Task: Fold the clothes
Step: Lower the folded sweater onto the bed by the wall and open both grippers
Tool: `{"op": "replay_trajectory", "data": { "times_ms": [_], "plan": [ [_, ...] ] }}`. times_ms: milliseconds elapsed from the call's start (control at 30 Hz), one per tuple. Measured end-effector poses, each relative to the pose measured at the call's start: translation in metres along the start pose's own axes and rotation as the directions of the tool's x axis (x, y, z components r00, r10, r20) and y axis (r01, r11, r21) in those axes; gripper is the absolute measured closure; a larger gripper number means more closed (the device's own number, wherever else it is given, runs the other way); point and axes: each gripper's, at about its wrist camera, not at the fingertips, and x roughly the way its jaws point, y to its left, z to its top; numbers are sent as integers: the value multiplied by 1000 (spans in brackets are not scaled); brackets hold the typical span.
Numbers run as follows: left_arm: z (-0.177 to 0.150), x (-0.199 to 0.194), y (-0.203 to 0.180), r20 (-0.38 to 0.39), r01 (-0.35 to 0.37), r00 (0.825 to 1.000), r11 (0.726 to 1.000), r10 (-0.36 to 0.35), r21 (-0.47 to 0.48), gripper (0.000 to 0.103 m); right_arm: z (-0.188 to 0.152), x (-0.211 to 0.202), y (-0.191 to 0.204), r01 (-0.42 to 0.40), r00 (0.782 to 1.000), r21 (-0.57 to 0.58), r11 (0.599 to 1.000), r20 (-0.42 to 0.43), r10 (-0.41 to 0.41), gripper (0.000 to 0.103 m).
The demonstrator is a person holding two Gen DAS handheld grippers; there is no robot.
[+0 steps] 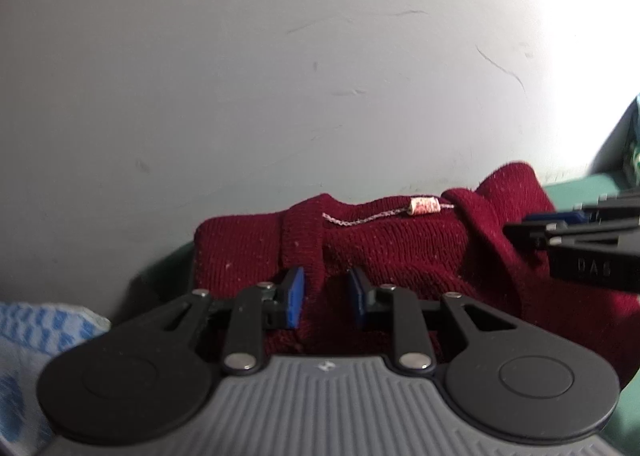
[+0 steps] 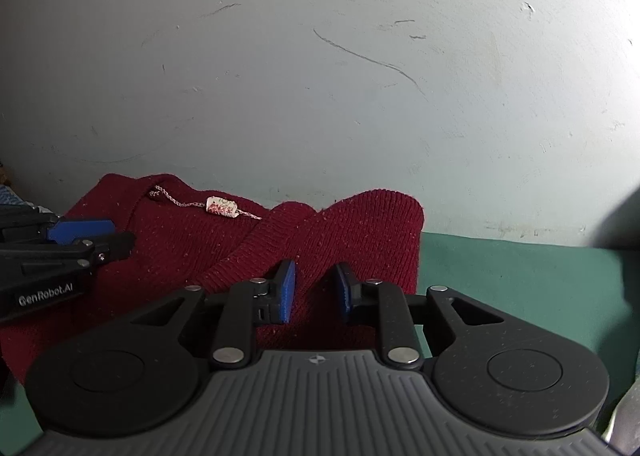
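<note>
The dark red sweater [image 1: 400, 248] is lying bunched on the green surface [image 2: 520, 276] against the pale wall [image 1: 280, 75], its long axis running side to side; the left gripper [image 1: 325, 296] and right gripper [image 2: 314, 290] are sitting narrowed at opposite ends, each seeming to pinch a ridge of knit, though the pads' contact is hard to confirm; neither is nearer, so the fold looks set to go toward the person.
</note>
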Motion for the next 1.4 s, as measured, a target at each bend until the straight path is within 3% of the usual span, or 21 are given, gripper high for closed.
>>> {"op": "replay_trajectory", "data": {
  "times_ms": [67, 100, 167, 233, 300, 433, 600, 733, 767, 900, 1100, 1233, 1400],
  "plan": [
    [3, -16, -2, 18, 1, 1000, 1000, -1, 12, 76, 3, -14, -1, -9, 1000, 19, 1000, 22, 8, 79],
    [4, -31, 0, 47, 23, 999, 1000, -23, -2, 75, 3, -23, -1, -17, 999, 27, 999, 39, 16, 72],
    [4, -57, 2, 76, 52, 996, 998, -50, -23, 65, -5, -49, 1, -32, 997, 5, 999, 71, 32, 64],
    [-1, -77, 0, 88, 56, 995, 998, -54, -25, 53, -18, -72, 8, -9, 996, -56, 998, 83, 14, 63],
    [-10, -91, -4, 82, 42, 996, 999, -40, -20, 48, -34, -87, 13, -8, 996, -105, 994, 84, 17, 63],
    [-37, -96, -13, 18, 53, 998, 998, -53, -16, 47, -56, -99, 18, -35, 999, -96, 995, 38, 39, 65],
    [-62, -74, -13, -45, 9, 999, 1000, -9, 20, 42, -75, -85, 0, -54, 996, 11, 998, -76, 54, 65],
    [-53, -91, -5, -53, 18, 998, 998, -21, -59, 44, -69, -119, -7, -85, 996, 84, 993, 5, 85, 63],
    [-52, -97, -6, -59, 11, 998, 997, -16, -73, 43, -69, -131, -4, -78, 997, 69, 995, 25, 76, 63],
    [-55, -122, -17, -69, -17, 998, 992, 8, -123, 28, -79, -174, 11, 6, 998, 7, 1000, 69, -6, 41],
    [-69, -152, -40, -66, -69, 996, 986, 59, -153, 24, -103, -196, 23, 19, 999, 67, 998, 29, -21, 41],
    [-80, -174, -53, -50, -115, 993, 981, 109, -159, 2, -118, -209, 24, 39, 999, 131, 991, 17, -42, 40],
    [-93, -210, -64, -23, -140, 990, 976, 138, -166, 1, -138, -229, 32, 72, 997, 140, 988, 9, -74, 32]
  ]
}}
